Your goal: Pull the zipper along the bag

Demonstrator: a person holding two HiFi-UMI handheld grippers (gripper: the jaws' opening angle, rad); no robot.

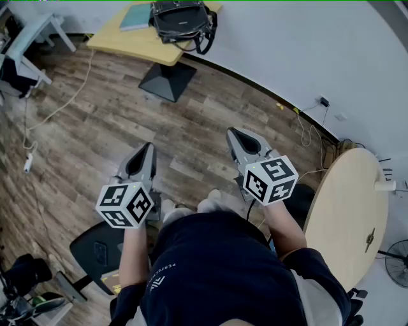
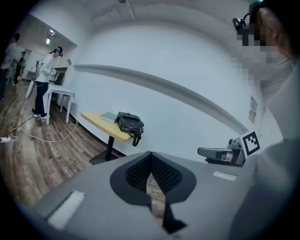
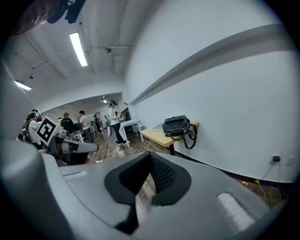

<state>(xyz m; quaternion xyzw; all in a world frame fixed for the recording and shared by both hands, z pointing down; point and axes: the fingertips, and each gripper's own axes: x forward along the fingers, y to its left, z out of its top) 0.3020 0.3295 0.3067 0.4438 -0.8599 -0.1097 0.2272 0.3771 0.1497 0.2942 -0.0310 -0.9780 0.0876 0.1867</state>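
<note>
A black bag [image 1: 182, 19] lies on a yellow table [image 1: 137, 39] by the far wall, well away from both grippers. The left gripper view shows the bag [image 2: 130, 123] small in the distance, and so does the right gripper view [image 3: 176, 125]. My left gripper [image 1: 148, 149] and right gripper [image 1: 234, 134] are held side by side at waist height over the wood floor, pointing toward the bag. The left gripper [image 2: 151, 157] has its jaws together with nothing in them. The right gripper [image 3: 151, 157] is also shut and empty.
A teal book [image 1: 135, 18] lies beside the bag. A round wooden table [image 1: 347, 210] stands close on the right, with a fan [image 1: 396, 261] beyond it. Cables [image 1: 57, 108] trail over the floor at left. People [image 2: 44, 79] stand at a white desk [image 2: 60, 93].
</note>
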